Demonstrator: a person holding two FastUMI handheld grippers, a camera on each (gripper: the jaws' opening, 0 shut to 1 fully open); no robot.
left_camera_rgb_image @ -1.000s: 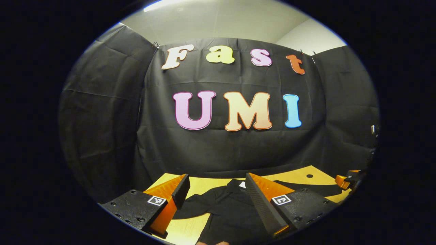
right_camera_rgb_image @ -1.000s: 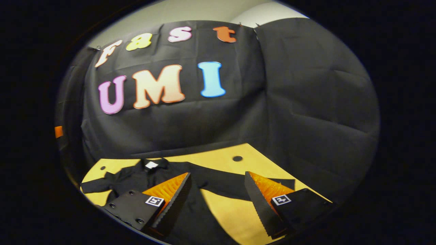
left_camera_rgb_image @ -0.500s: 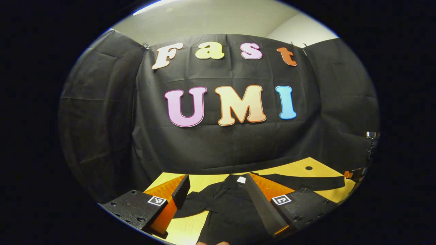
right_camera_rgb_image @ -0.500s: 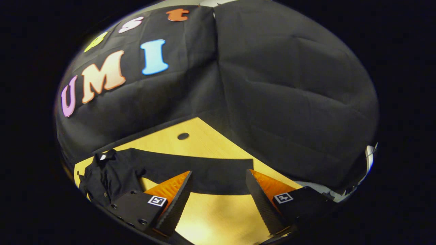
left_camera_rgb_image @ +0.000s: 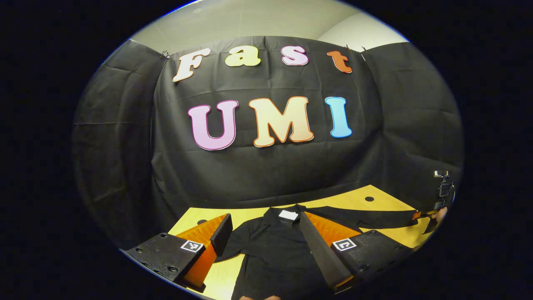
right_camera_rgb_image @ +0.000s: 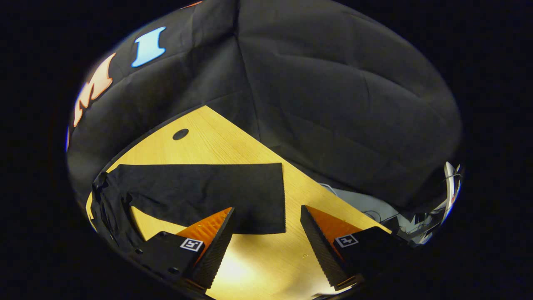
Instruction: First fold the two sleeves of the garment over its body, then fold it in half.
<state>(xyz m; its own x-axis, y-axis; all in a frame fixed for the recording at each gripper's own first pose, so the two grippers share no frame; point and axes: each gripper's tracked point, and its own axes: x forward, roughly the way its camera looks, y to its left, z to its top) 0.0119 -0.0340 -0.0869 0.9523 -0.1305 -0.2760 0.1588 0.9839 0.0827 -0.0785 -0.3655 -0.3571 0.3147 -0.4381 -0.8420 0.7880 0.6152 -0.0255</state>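
Observation:
A black long-sleeved shirt (left_camera_rgb_image: 275, 250) lies flat on the yellow wooden table (left_camera_rgb_image: 354, 203), collar with a white tag (left_camera_rgb_image: 288, 215) toward the back wall. My left gripper (left_camera_rgb_image: 264, 233) hovers open over the shirt's chest, nothing between its fingers. One sleeve (right_camera_rgb_image: 200, 191) stretches out sideways across the table in the right gripper view, its cuff end (right_camera_rgb_image: 270, 196) just ahead of my right gripper (right_camera_rgb_image: 266, 227), which is open and empty above the wood. The same sleeve (left_camera_rgb_image: 366, 218) runs to the right in the left gripper view, where the right gripper (left_camera_rgb_image: 420, 216) shows small at its far end.
Black cloth walls close the booth behind and on both sides. A round cable hole (right_camera_rgb_image: 180, 134) sits in the table (right_camera_rgb_image: 233, 141) near the back corner. The table's right edge (right_camera_rgb_image: 333, 191) drops off to cables and clutter below. Bare wood (right_camera_rgb_image: 266, 262) lies under my right gripper.
My right gripper has swung right and tipped down toward the sleeve's cuff end, leaving the shirt body at the far left. The left gripper has drifted slightly, with more of the shirt in view.

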